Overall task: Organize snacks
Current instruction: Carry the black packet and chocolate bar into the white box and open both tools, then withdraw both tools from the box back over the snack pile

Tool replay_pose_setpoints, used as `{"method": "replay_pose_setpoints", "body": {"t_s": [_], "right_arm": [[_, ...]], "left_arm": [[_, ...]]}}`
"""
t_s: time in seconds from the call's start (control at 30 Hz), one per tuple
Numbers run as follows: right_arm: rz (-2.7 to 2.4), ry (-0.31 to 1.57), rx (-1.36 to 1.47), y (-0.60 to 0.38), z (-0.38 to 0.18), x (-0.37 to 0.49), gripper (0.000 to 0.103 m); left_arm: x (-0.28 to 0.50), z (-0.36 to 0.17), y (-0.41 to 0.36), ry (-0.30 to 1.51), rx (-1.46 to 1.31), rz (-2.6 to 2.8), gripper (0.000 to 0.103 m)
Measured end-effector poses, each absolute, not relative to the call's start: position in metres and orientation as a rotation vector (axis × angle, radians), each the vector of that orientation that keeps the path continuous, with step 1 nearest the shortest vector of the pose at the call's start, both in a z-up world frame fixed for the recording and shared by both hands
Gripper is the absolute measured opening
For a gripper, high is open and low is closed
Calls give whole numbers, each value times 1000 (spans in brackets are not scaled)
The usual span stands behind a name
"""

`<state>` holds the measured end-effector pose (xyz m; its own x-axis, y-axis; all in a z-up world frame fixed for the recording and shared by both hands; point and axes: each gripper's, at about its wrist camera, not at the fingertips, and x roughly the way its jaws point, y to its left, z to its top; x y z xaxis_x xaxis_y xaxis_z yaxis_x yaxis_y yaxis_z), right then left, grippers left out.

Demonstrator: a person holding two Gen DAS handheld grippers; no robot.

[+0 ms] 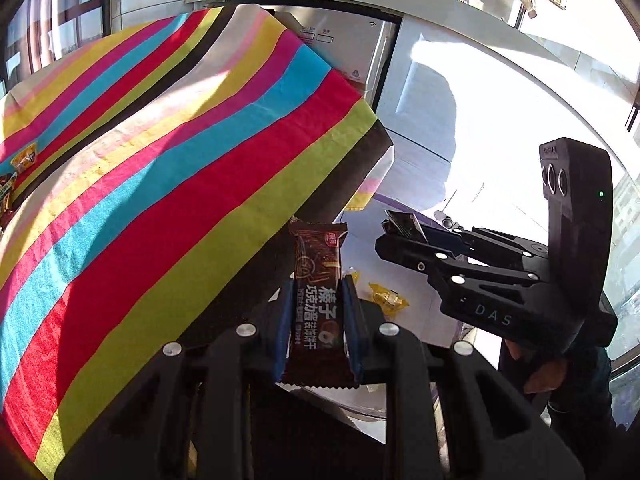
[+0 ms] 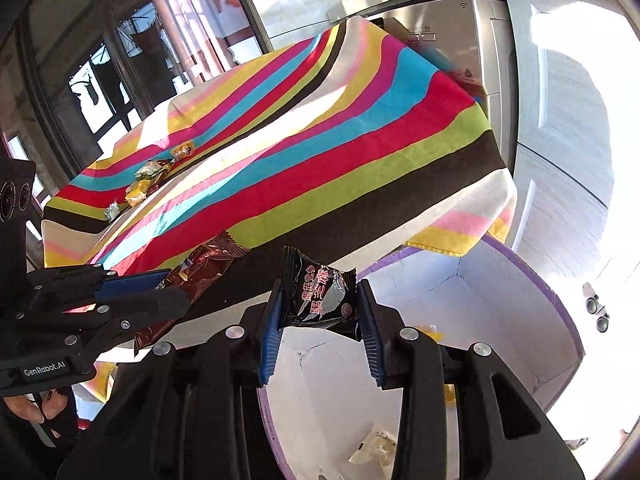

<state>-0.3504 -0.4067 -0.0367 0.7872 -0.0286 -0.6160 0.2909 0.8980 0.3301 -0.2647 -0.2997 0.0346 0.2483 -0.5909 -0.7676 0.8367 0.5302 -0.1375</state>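
The left tool (image 1: 316, 312) is clenched on a long dark-brown foil-wrapped chocolate wafer bar (image 1: 318, 280), its blue pads (image 1: 282, 328) pressing the wrapper's two long edges so the bar stands out ahead of the fingers. Behind it spreads the worktop under a cloth striped in red, lime, turquoise, pink, yellow and brown (image 1: 180, 168); a scatter of small yellow snack packets (image 2: 152, 178) lies at its far left end. The bar hangs past the cloth's near corner, over a white cardboard box with a purple rim (image 2: 536, 280). To the right, the right tool (image 2: 320, 316) grips a small black glossy snack packet with white and red lettering (image 2: 320, 294) between its blue pads, directly above the box's open inside. A clear-wrapped pale sweet (image 2: 376, 450) lies on the box floor.
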Motion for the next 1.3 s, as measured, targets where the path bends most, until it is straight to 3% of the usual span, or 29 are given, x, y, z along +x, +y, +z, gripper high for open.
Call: {"method": "replay_pose_setpoints", "body": {"t_s": [0.17, 0.23, 0.27, 0.3, 0.33, 0.4, 0.53, 0.6, 0.73, 0.93, 1.3], "right_arm": [[-270, 683, 439, -424, -50, -359, 36], [-316, 701, 433, -429, -53, -363, 38], [-344, 710, 431, -432, -54, -365, 44], [-367, 708, 441, -436, -55, -369, 59], [-373, 694, 457, -439, -55, -372, 64], [-374, 681, 471, -442, -53, -375, 66], [-359, 668, 481, -439, -52, -371, 71], [-332, 661, 482, -432, -51, -366, 80], [-260, 637, 457, -407, -45, -352, 86], [-136, 580, 354, -357, -13, -331, 87], [47, 646, 160, -257, 19, -209, 87]], "left_arm": [[-277, 15, -330, 933, 386, -1052, 24], [-284, 8, -338, 961, 384, -1108, 26], [-288, 5, -340, 970, 378, -1142, 28], [-292, 4, -342, 969, 378, -1158, 41], [-295, 4, -343, 966, 378, -1163, 68], [-295, 8, -339, 941, 358, -1155, 90], [-282, 21, -318, 892, 311, -1097, 92], [-273, 28, -301, 853, 277, -1038, 100], [-255, 42, -258, 767, 232, -920, 100], [-213, 57, -177, 670, 175, -667, 100], [-102, 50, 23, 693, -14, -185, 100]]}}
